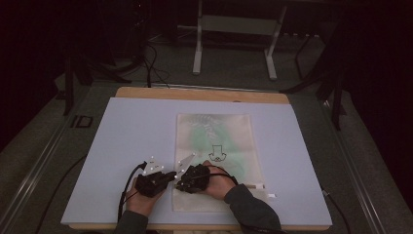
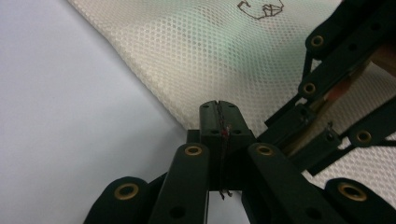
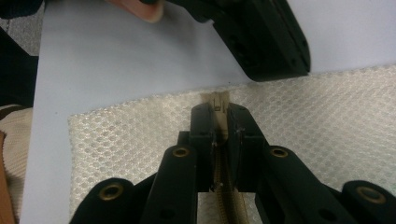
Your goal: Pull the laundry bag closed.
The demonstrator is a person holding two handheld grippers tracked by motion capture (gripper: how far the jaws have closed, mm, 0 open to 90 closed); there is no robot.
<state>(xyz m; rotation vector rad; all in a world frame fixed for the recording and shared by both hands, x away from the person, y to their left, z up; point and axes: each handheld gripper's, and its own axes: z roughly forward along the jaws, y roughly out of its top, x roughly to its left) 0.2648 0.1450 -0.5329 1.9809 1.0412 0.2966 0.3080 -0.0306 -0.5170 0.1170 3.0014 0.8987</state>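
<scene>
Your right gripper [image 3: 218, 119] pinches the mesh bag's [image 3: 327, 116] zipper [image 3: 216, 100]; your left gripper [image 2: 218, 114] is closed, seemingly on the bag's edge.

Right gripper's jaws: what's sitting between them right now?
In the right gripper view, the right gripper is shut on the beige zipper tape at the edge of the white mesh bag.
</scene>
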